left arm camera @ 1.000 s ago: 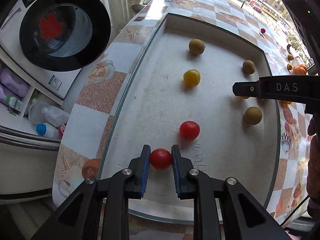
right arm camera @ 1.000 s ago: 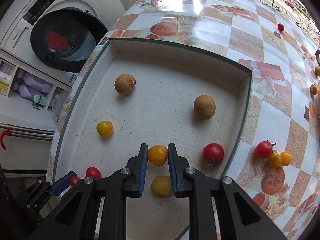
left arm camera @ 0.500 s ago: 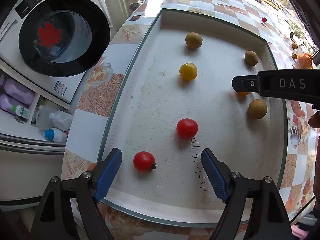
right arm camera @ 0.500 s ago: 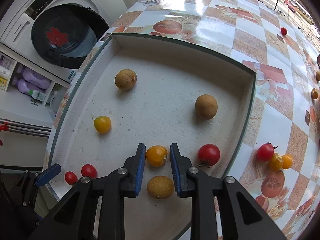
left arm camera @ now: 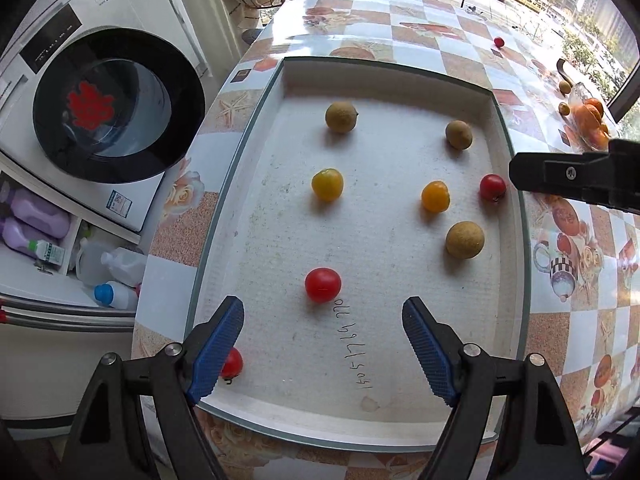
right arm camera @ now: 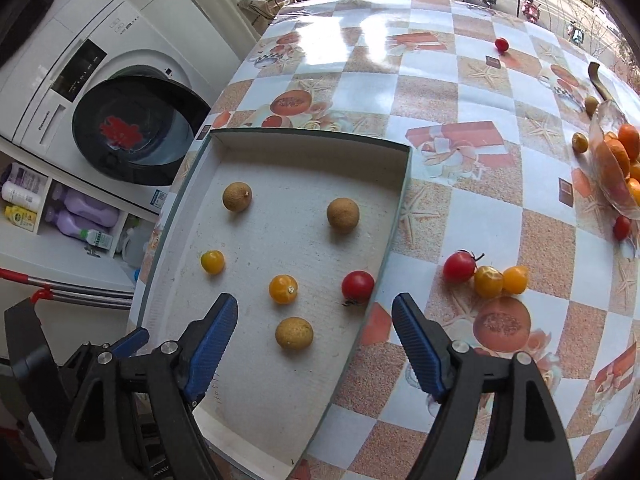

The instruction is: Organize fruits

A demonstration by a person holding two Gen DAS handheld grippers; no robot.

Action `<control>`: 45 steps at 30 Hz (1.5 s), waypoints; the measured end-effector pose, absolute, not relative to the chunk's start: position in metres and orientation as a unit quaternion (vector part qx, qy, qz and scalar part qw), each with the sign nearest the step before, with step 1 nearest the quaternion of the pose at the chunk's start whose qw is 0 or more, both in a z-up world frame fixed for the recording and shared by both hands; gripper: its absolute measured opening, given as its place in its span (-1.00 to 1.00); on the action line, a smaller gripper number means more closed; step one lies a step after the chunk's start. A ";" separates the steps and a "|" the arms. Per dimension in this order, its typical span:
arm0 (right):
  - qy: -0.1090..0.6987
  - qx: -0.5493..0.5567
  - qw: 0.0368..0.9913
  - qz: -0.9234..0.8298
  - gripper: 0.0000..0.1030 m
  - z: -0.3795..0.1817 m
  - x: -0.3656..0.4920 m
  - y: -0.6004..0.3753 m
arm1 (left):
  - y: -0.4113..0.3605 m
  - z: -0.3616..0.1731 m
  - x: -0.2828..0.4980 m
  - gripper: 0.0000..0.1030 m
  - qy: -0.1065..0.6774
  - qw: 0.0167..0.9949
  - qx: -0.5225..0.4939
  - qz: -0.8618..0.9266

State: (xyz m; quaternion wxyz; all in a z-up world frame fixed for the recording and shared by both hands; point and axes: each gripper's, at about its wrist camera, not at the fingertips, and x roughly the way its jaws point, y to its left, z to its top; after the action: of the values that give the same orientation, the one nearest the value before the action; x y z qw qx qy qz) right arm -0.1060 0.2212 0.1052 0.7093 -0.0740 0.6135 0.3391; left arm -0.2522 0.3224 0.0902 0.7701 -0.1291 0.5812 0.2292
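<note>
Both grippers hang above the white tray (left arm camera: 516,240) with nothing in them. The left gripper (left arm camera: 323,344) has its blue fingers spread wide over the near end of the tray, and a red tomato (left arm camera: 323,285) lies on the tray floor just ahead of the gap. A second red tomato (left arm camera: 232,363) peeks out from behind the left finger pad, close to the near left corner. The right gripper (right arm camera: 314,334) is spread wide too, holding nothing, over the tray's right edge: one finger above the tray, the other above the checked tablecloth (right arm camera: 460,92). An orange tomato (right arm camera: 283,289) and a brown round fruit (right arm camera: 294,333) lie loose between its fingers, and a third red tomato (right arm camera: 357,287) sits against the right wall. Further in are a yellow tomato (right arm camera: 212,261) and two more brown fruits (right arm camera: 237,197). Out on the cloth, a red and two yellow tomatoes (right arm camera: 484,276) huddle together, touching, well apart from the tray.
</note>
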 end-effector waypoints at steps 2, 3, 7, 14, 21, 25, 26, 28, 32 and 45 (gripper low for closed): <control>0.620 -0.069 0.716 0.315 0.60 0.103 -0.099 0.196 | 0.311 0.096 -0.242 0.61 0.576 0.779 -0.122 0.216; 0.623 -0.067 0.719 0.302 0.60 0.101 -0.095 0.183 | 0.305 0.100 -0.236 0.61 0.573 0.784 -0.117 0.208; 0.634 -0.052 0.731 0.248 0.60 0.093 -0.080 0.131 | 0.277 0.112 -0.213 0.61 0.562 0.801 -0.107 0.176; 0.632 -0.027 0.753 0.183 0.60 0.082 -0.049 0.067 | 0.226 0.121 -0.164 0.61 0.547 0.818 -0.120 0.128; 0.611 -0.028 0.775 0.158 0.59 0.078 -0.010 0.039 | 0.198 0.092 -0.122 0.60 0.545 0.816 -0.142 0.134; 0.598 -0.040 0.785 0.160 0.34 0.073 0.012 0.034 | 0.198 0.075 -0.107 0.54 0.546 0.809 -0.156 0.152; 0.596 -0.041 0.786 0.160 0.24 0.071 0.016 0.033 | 0.198 0.072 -0.104 0.43 0.546 0.809 -0.157 0.155; 0.590 -0.043 0.790 0.161 0.15 0.066 0.025 0.032 | 0.197 0.066 -0.097 0.41 0.547 0.807 -0.157 0.160; 0.580 -0.048 0.795 0.171 0.10 0.059 0.038 0.034 | 0.196 0.059 -0.090 0.25 0.542 0.808 -0.155 0.172; 0.544 -0.066 0.811 0.206 -0.17 0.058 0.059 0.055 | 0.178 0.050 -0.073 0.24 0.531 0.824 -0.116 0.161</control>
State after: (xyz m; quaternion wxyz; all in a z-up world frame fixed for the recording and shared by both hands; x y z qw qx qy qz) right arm 0.0593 0.0553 0.0575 0.8108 -0.0658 0.5437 0.2065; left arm -0.0734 0.1779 0.0501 0.8239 -0.1157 0.5310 0.1611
